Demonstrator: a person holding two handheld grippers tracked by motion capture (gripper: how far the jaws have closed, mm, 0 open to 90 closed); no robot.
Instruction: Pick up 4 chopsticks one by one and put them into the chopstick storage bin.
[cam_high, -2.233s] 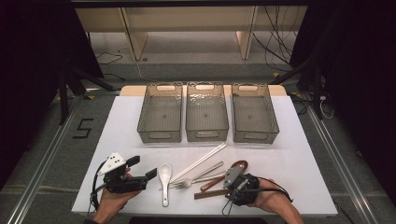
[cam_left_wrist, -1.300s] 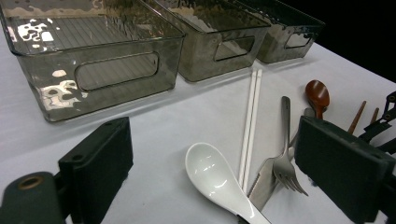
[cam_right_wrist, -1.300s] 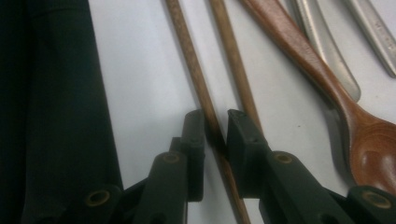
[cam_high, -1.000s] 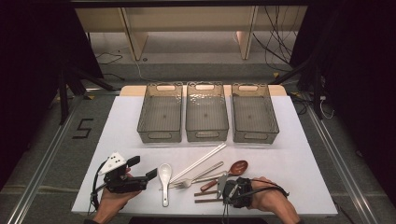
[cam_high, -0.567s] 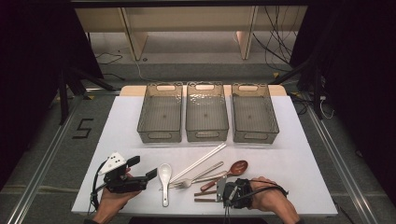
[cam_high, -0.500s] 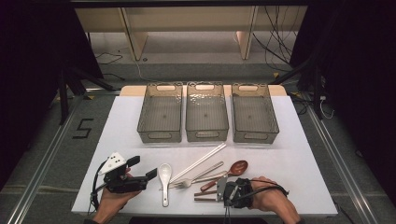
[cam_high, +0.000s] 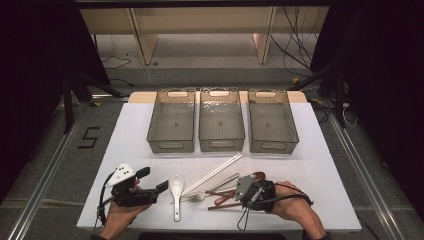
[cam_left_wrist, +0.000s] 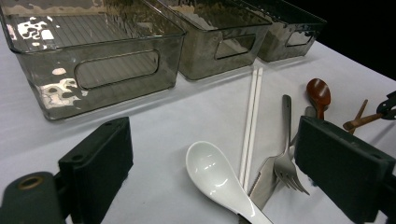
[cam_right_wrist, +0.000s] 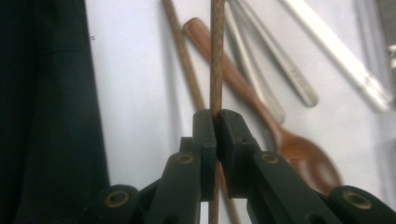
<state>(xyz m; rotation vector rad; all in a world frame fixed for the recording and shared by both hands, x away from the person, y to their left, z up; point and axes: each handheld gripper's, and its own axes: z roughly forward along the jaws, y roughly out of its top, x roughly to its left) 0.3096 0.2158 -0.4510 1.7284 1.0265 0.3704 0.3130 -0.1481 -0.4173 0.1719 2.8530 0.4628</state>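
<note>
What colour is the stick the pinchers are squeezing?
Brown, like wood. The chopstick shows best in the right gripper view, pinched by the right gripper.

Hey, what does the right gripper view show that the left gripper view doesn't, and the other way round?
Right gripper view: its own jaws are shut on a brown wooden chopstick, and a second wooden chopstick lies on the table beside it.

Left gripper view: the left gripper with its jaws wide apart and nothing between them, three grey bins, a white soup spoon and a metal fork.

Both: the brown wooden spoon, the white chopsticks and the white table.
</note>
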